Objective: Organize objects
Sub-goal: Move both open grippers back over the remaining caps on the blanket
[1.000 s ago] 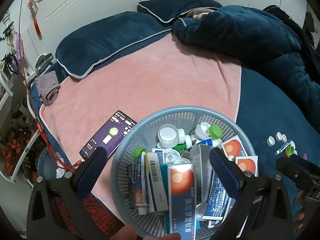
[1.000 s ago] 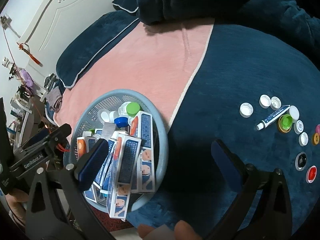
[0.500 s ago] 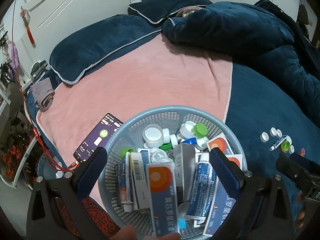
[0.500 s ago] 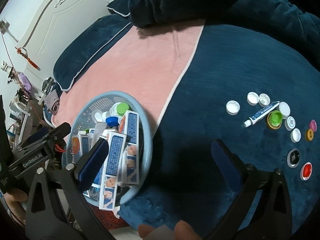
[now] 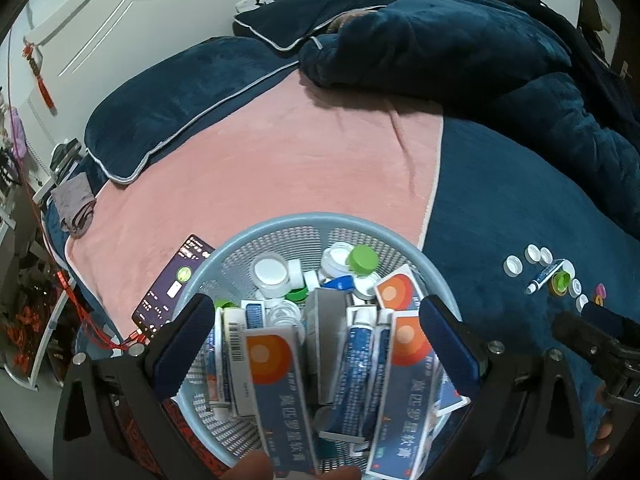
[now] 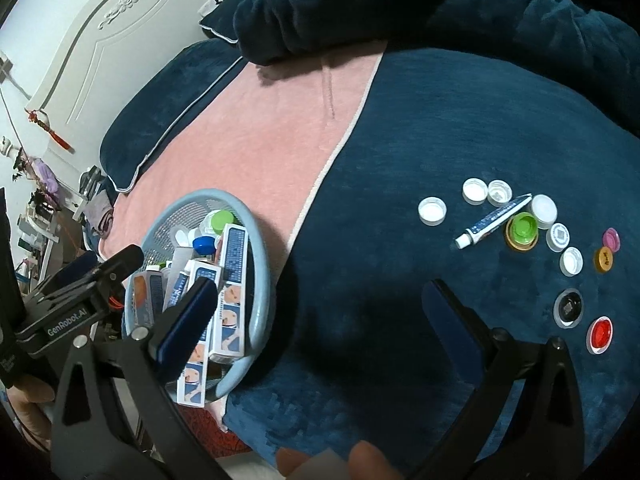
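Both wide and empty: left gripper (image 5: 316,352) over crammed basket (image 5: 256,232) at bed's edge, right gripper (image 6: 320,312) short of loose caps (image 6: 432,211); risk of nudging basket off, boxes (image 5: 276,392) spilling

Basket (image 5: 280,228): near rim cut off by the left wrist view's bottom edge; lower contents buried under stacked ointment boxes (image 5: 280,392). Phone (image 5: 170,288): one corner hidden behind the basket rim, screen text too small to read. Small tube (image 6: 494,221): print illegible. Person's fingertips (image 6: 366,460) cut by the frame bottom. Bedside clutter (image 5: 28,320) dark, blurred, unidentifiable.
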`<state>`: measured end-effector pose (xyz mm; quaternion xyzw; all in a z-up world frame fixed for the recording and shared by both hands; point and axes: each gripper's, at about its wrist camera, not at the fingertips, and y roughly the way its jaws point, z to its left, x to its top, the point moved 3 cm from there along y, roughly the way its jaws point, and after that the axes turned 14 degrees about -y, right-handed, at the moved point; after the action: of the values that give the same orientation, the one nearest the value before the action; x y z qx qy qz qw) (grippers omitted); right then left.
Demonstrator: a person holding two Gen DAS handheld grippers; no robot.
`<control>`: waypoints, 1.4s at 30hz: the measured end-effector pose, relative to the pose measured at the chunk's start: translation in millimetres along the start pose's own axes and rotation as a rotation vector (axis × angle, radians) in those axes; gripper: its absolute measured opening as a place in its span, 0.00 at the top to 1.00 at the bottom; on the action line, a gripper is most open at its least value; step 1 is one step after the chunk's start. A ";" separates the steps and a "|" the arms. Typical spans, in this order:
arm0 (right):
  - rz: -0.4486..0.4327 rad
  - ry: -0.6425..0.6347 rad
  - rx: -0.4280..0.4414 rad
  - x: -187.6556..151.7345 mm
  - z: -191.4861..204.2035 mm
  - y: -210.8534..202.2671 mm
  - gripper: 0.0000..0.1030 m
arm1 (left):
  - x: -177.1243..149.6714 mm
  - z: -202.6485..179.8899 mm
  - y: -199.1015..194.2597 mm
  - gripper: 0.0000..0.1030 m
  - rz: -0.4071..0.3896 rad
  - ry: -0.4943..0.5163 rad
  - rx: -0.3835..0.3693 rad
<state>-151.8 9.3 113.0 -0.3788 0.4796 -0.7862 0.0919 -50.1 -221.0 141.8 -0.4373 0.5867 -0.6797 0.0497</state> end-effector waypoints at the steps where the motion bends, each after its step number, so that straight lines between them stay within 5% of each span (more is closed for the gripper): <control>1: 0.000 0.002 -0.001 -0.3 -0.8 -0.2 0.00 | -0.6 -3.3 0.2 0.01 0.000 0.005 -0.001; 28: 0.014 0.197 -0.074 -35.8 -106.4 -23.1 0.00 | -29.8 -128.3 8.6 0.01 0.036 0.188 -0.090; 42: 0.162 0.268 -0.204 -57.3 -205.3 -9.8 0.00 | -79.7 -212.0 65.7 0.01 0.123 0.277 -0.140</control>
<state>-250.1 184.1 40.1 -0.2381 0.5940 -0.7667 0.0515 -169.0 -35.0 58.8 -0.3049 0.6596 -0.6867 -0.0209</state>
